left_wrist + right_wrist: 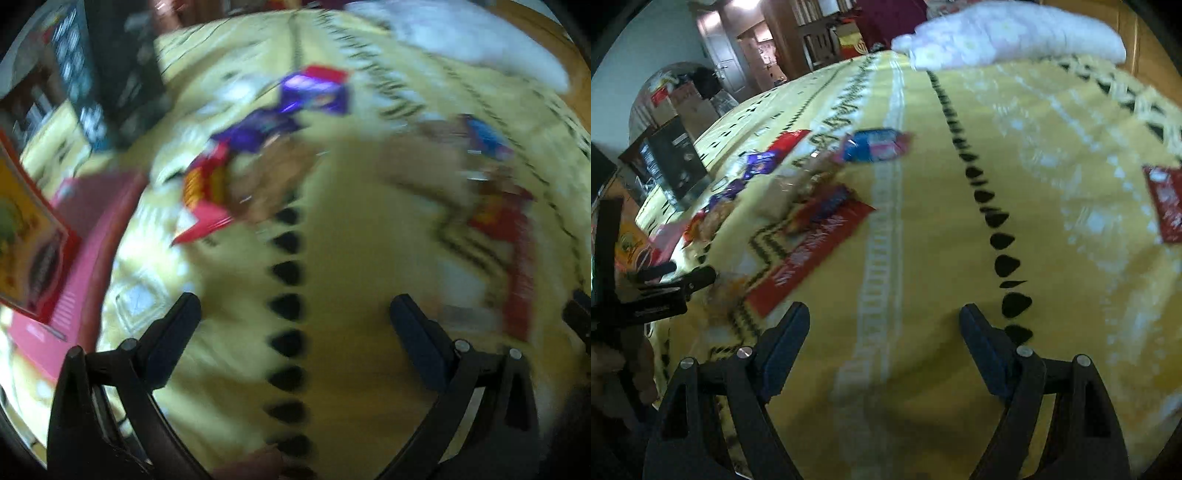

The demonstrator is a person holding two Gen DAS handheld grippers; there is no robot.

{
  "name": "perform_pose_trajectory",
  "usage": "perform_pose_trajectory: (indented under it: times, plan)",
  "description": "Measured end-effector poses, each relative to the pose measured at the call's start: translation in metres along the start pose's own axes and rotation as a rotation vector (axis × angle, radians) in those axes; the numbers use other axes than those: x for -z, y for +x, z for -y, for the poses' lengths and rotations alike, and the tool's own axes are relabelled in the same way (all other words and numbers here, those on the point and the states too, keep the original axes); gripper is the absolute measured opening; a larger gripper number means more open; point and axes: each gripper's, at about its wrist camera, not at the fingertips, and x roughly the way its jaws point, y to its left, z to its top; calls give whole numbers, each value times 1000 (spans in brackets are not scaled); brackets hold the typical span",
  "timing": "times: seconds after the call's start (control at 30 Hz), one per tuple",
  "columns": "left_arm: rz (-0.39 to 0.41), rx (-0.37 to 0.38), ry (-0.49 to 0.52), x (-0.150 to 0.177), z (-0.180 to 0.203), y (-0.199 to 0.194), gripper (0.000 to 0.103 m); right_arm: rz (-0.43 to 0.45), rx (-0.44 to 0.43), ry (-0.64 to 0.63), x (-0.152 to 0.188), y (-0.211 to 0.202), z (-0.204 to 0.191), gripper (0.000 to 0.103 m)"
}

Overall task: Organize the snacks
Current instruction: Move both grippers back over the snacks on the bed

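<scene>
Hovering over a yellow bedspread (923, 229), both grippers are wide open and hold nothing: the left gripper (295, 314) and the right gripper (884, 321). Snacks lie scattered ahead: a purple pack (314, 92), a long red pack (809, 254), a blue pack (875, 146), and another red pack (1167, 199) far right. A pink box (92, 229) sits left; a white pillow (1015, 33) lies beyond. Nothing blocks either gripper.

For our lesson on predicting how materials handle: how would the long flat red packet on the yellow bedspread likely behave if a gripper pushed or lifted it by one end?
The long red packet lies flat and thin, so it would probably sag if lifted by one end. Its wrapper looks glossy, so it may slip. The soft bedspread may wrinkle under a push.
</scene>
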Motion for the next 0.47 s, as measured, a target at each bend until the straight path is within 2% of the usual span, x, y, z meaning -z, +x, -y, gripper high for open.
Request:
perform_pose_trajectory:
  times: [0.03,0.1,0.2,0.4,0.47]
  plan:
    - [9,24,-22,1,-4,4,103,2,1,2,-1,5,2,86]
    - [49,19,-48,4,-5,2,103,19,-6,-12,-4,14,4,89]
    - [86,11,-32,10,1,5,103,24,-11,-56,-8,23,-1,102]
    - [116,23,-34,21,-1,3,103,9,75,-132,-7,41,-16,103]
    - [123,19,-30,18,0,6,103,15,70,-128,-7,41,-14,103]
